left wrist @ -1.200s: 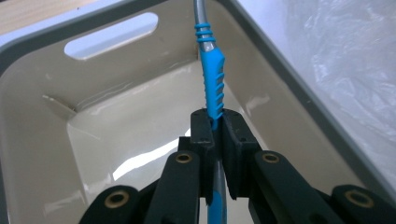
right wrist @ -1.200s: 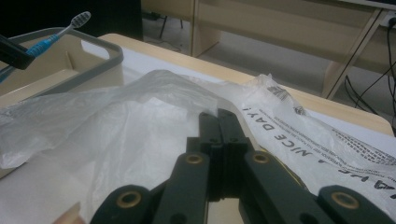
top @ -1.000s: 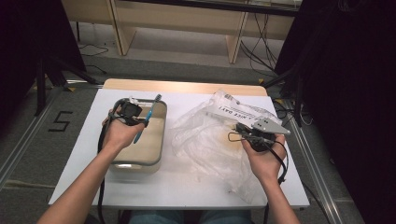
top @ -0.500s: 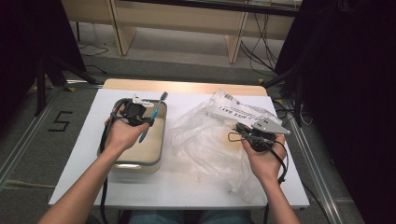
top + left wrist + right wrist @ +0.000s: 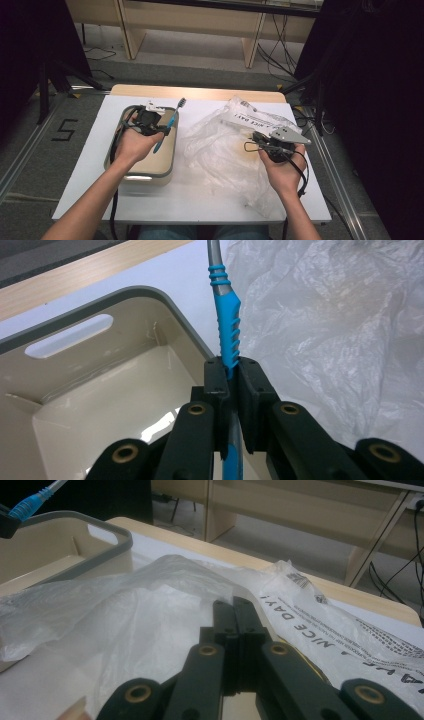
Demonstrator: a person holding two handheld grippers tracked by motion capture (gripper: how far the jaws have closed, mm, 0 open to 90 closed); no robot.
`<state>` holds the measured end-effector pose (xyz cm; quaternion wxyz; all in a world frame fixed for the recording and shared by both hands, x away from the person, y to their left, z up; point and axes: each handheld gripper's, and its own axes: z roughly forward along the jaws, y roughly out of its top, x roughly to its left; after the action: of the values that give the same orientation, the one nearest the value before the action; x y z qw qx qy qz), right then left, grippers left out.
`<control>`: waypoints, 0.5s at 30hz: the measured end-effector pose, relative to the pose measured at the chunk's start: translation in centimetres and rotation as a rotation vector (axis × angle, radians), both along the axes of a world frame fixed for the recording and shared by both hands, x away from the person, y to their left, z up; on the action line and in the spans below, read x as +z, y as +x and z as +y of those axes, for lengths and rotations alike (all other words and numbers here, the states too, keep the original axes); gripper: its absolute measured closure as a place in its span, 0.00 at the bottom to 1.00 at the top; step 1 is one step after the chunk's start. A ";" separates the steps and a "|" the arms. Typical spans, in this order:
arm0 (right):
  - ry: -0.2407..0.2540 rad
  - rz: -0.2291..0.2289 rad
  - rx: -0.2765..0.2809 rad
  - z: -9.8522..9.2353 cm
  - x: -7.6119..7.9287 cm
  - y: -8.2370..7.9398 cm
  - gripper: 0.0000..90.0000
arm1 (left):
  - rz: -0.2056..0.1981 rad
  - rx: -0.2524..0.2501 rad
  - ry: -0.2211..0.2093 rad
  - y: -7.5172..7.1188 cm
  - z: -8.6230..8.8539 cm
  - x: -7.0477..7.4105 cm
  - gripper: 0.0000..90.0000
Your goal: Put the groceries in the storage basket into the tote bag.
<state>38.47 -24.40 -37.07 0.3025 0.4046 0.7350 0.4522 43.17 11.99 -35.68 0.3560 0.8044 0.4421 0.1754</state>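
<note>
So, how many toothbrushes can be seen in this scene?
1. The blue toothbrush is clamped in the left gripper above the beige bin. More could be hidden under the plastic bag.

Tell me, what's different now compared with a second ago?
The left gripper, shut on the blue toothbrush, has lifted it a little above the beige bin and carried it toward the far rim; the brush head now pokes out past that rim. The right gripper has stayed put, jaws closed at the clear plastic bag, which lies crumpled as before. The bin has not shifted.
</note>
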 end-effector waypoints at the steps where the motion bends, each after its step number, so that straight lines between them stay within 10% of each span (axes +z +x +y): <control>1: 0.000 0.000 0.000 0.0 0.0 0.0 1.00 | -0.002 -0.003 -0.002 -0.1 -0.1 0.1 0.93; 15: 0.002 0.001 0.001 0.0 0.0 0.0 1.00 | -0.010 -0.055 -0.006 -1.1 -1.5 0.8 0.93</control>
<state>38.48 -24.39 -37.06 0.3017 0.4047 0.7350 0.4528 42.09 10.51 -34.90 0.3655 0.8143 0.4185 0.1681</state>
